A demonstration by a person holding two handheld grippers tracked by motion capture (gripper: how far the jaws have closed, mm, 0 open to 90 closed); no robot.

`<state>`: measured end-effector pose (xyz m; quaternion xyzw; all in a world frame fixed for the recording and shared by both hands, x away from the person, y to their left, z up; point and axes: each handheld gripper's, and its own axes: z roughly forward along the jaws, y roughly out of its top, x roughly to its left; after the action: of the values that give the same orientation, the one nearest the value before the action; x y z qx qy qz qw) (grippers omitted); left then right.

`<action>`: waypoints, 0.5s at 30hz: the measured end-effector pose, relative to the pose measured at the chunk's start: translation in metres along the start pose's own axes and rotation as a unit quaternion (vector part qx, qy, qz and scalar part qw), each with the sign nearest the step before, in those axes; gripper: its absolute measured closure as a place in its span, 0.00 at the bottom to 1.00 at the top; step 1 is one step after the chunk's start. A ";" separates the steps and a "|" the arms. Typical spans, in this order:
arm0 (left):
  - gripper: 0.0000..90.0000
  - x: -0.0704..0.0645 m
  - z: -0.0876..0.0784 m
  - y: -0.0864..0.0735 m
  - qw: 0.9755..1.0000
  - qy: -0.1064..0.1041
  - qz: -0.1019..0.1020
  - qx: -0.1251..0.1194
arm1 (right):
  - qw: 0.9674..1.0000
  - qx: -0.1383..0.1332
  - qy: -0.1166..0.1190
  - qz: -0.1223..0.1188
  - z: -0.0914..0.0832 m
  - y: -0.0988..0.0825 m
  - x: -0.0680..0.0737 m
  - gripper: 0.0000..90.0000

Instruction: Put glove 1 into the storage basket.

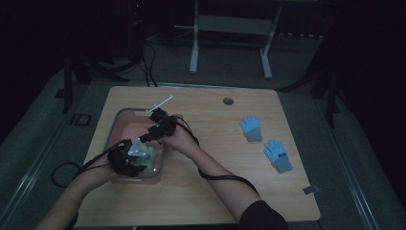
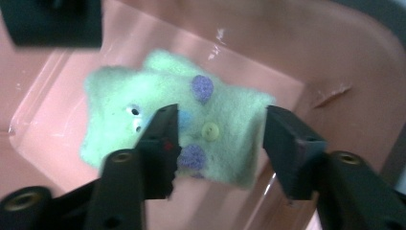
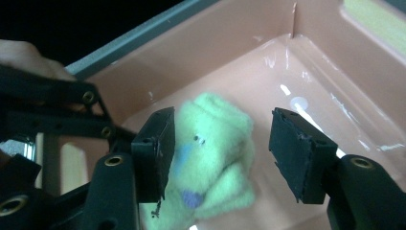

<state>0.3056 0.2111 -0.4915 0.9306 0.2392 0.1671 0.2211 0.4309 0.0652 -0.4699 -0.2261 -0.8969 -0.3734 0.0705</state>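
A pale green felt toy [image 2: 191, 129] with purple spots, a button and small eyes lies on the floor of a pink plastic tub [image 1: 125, 125]. The toy [image 3: 215, 158] sits between the jaws in both gripper views. My left gripper [image 2: 220, 139] hangs open just above it, jaws either side of its body. My right gripper [image 3: 220, 148] is open too, jaws apart over the toy's head end. In the high view the left gripper [image 1: 125, 160] is at the tub's near end and the right gripper [image 1: 152, 134] reaches in from the right rim.
Two light blue gloves with grey cuffs [image 1: 251, 128] [image 1: 278, 155] lie on the right half of the wooden table [image 1: 210, 191]. A white stick [image 1: 160, 103] pokes out past the tub's far rim. A round cable hole [image 1: 228, 101] is near the far edge.
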 end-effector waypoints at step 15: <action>0.13 -0.012 -0.009 0.025 0.996 0.012 -0.069 -0.062 | 0.999 -0.033 0.023 -0.025 -0.057 -0.023 0.006 0.28</action>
<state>0.3017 0.1882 -0.4738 0.8943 0.2949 0.1772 0.2863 0.4125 0.0136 -0.4420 -0.1974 -0.8876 -0.4094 0.0749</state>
